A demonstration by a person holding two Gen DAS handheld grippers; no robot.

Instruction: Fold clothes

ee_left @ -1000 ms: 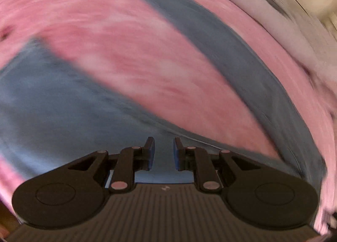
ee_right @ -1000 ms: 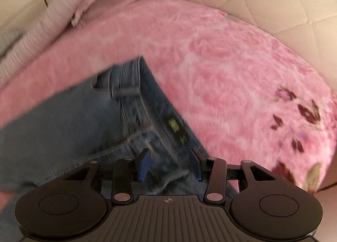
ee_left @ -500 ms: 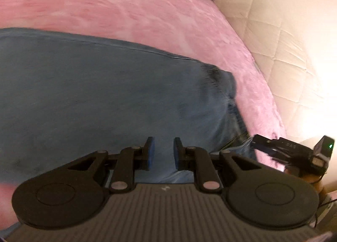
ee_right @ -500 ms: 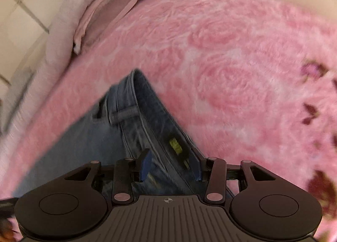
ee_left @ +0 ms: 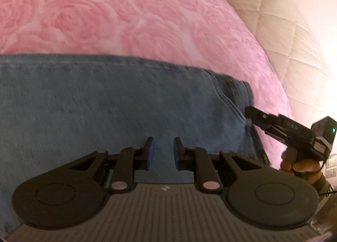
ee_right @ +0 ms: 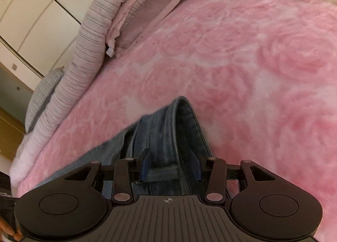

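A pair of blue jeans (ee_left: 105, 105) lies across a pink rose-patterned blanket (ee_left: 126, 20). My left gripper (ee_left: 163, 153) hovers over the wide denim near the waist end. Its jaws stand a narrow gap apart, and flat denim shows through the gap. My right gripper (ee_right: 170, 166) is open, with the raised waistband (ee_right: 181, 119) and a belt loop between its fingers. In the left wrist view the right gripper (ee_left: 250, 115) has its tip on the waist edge, where the denim puckers, and a hand (ee_left: 299, 166) holds it.
Striped and mauve folded bedding (ee_right: 94, 31) lies along the blanket's far left edge. A cream quilted surface (ee_left: 284, 31) borders the blanket on the right. Cream cupboard doors (ee_right: 31, 10) stand beyond the bed. Bare pink blanket (ee_right: 252, 73) stretches beyond the waistband.
The left view swung from the two spread legs to the waist end, and the right gripper came into sight. The right gripper came down onto the waistband, hiding the yellow label.
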